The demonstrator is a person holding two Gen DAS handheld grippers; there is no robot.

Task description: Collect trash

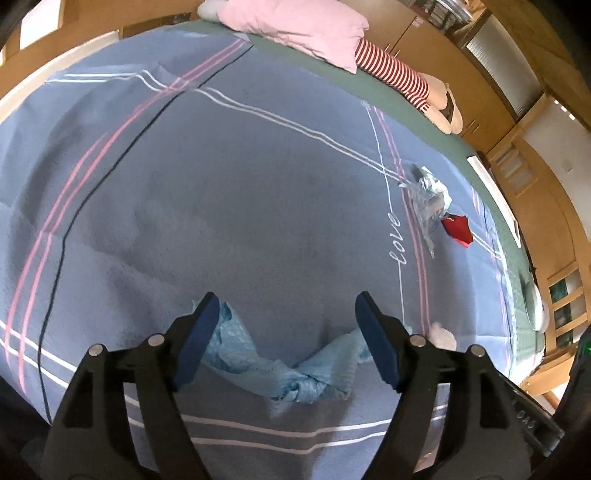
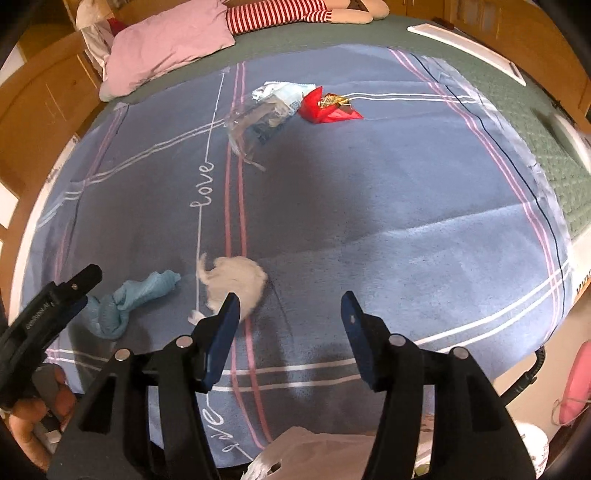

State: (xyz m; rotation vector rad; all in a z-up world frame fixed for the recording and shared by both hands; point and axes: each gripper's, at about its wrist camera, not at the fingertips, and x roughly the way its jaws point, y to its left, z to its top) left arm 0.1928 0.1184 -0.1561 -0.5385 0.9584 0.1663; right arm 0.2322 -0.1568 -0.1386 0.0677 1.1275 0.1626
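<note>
A crumpled light-blue paper towel (image 1: 295,380) lies on the blue bedspread (image 1: 240,206) between the jaws of my left gripper (image 1: 286,299), which stands open over it. The left pad is close against one end of the towel. In the right wrist view that towel (image 2: 129,299) lies beside the left gripper (image 2: 79,291). My right gripper (image 2: 291,297) is open with nothing between its fingers. A white tissue ball (image 2: 236,280) lies just beyond its left fingertip. Farther off lie a clear plastic wrapper (image 2: 258,114) and a red wrapper (image 2: 325,107).
A pink pillow (image 2: 166,48) and a red-striped stuffed doll (image 2: 273,13) lie at the head of the bed. Wooden cupboards (image 1: 491,92) line the far side. A white plastic bag (image 2: 314,454) shows below the right gripper. A hand (image 2: 33,417) grips the left tool.
</note>
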